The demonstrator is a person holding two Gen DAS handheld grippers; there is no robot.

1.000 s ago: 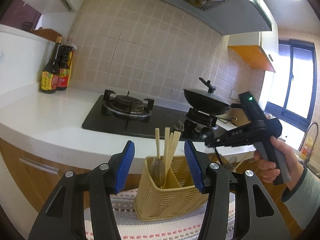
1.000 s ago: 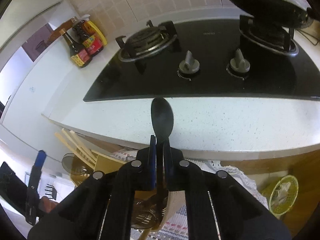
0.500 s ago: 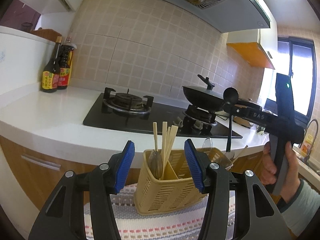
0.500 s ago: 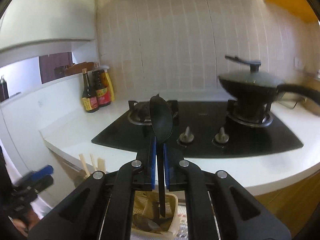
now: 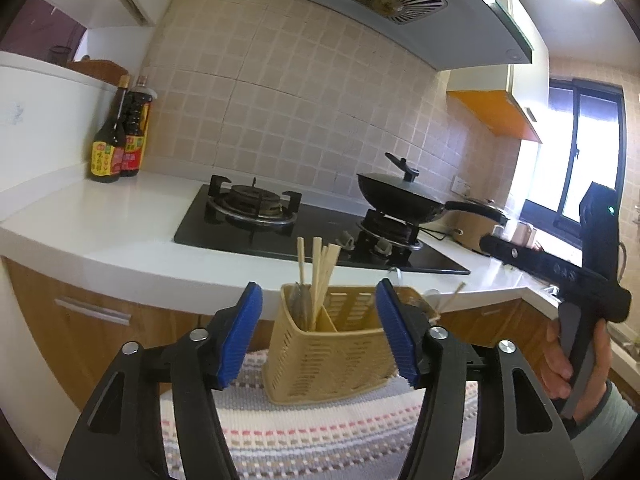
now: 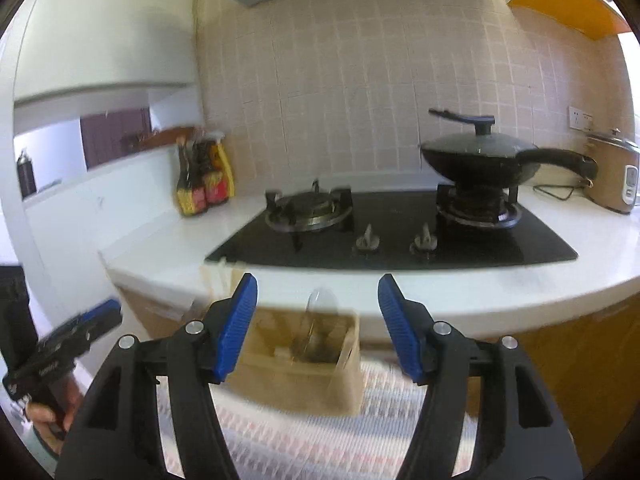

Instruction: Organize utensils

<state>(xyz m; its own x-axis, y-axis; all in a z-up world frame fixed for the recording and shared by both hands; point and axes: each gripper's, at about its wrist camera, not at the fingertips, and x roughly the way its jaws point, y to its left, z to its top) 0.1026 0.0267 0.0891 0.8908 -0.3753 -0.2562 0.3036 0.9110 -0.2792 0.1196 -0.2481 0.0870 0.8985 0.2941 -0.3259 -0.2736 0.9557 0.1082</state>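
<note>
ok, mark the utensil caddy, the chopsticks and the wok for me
utensil caddy (image 5: 328,364): left wrist view, front slotted wall.
chopsticks (image 5: 318,276): left wrist view, mid-shaft of the bundle above the rim.
wok (image 6: 472,160): right wrist view, dark side of the bowl below the lid.

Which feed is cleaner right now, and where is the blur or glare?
Left wrist view is sharper: the utensil basket and chopsticks read clearly, though the window blows out. Right wrist view is motion-smeared low down, the basket blurred; the wok stays fairly crisp.
</note>
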